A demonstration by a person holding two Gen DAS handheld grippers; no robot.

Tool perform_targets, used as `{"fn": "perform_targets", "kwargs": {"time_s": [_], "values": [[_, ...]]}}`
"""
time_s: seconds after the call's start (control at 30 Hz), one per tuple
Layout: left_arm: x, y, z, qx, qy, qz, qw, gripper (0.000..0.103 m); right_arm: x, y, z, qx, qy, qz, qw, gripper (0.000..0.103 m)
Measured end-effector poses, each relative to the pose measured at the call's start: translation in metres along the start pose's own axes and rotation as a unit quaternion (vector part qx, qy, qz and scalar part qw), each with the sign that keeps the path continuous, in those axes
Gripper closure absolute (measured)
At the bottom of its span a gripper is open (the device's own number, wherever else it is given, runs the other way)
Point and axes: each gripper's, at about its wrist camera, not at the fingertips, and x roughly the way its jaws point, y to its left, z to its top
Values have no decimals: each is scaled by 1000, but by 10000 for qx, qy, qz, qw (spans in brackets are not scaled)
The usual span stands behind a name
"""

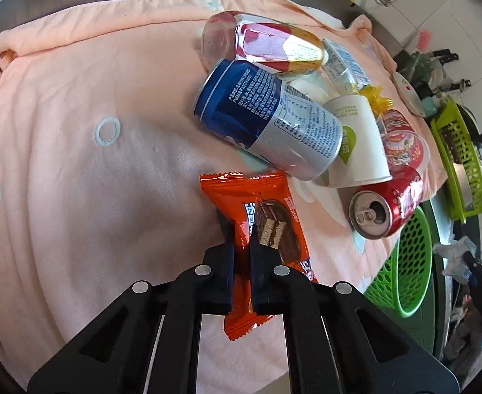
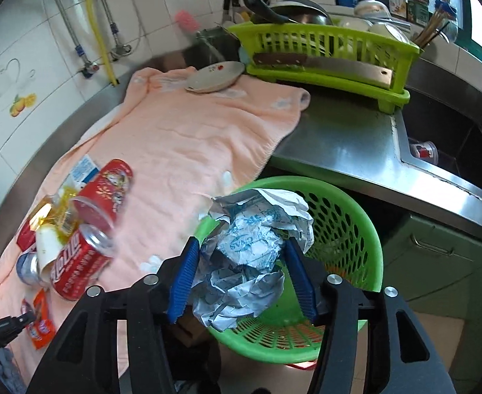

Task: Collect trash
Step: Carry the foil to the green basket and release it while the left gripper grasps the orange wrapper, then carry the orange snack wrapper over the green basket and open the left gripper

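My left gripper (image 1: 239, 229) is shut on an orange snack wrapper (image 1: 267, 203) that lies on the peach towel (image 1: 76, 131). Beyond it is a heap of trash: a blue can (image 1: 267, 118), a clear bottle (image 1: 264, 42), a white paper cup (image 1: 359, 141), a red cup (image 1: 402, 144) and an opened red can (image 1: 388, 210). My right gripper (image 2: 241, 246) hangs over the green basket (image 2: 365, 223). A crumpled white paper (image 2: 257, 229) sits between its blue pads; a gap shows at the right pad, so the jaws stand open.
The green basket (image 1: 411, 262) stands off the towel's right edge, below the steel counter (image 2: 339, 138). A green dish rack (image 2: 323, 49) with a cleaver and bowls, and a plate (image 2: 214, 77), are at the back. The sink (image 2: 454, 151) is at the right.
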Motion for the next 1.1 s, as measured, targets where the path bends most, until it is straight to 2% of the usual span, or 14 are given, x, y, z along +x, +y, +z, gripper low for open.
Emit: {"fn": "perform_targets", "kwargs": {"time_s": [0.07, 0.27, 0.47, 0.67, 0.83, 1.1], "values": [[-7, -1, -1, 97, -43, -30, 9999, 98, 7, -5, 0, 34, 38, -29, 10000, 42], [-34, -10, -7, 425, -199, -289, 9985, 99, 12, -12, 2, 226, -3, -55, 9997, 37], [-62, -49, -11, 1043, -380, -688, 9914, 99, -9, -16, -2, 232, -218, -89, 9995, 28], [-65, -117, -19, 1897, -333, -1110, 9750, 99, -41, -28, -16, 387, -423, -166, 9982, 24], [-53, -181, -31, 2559, -222, -1372, 9566, 99, -66, -38, -33, 341, -562, -330, 9973, 22], [-12, -271, -48, 3258, 3, -1503, 9334, 99, -93, -59, -59, 494, -602, -420, 9961, 20]]}}
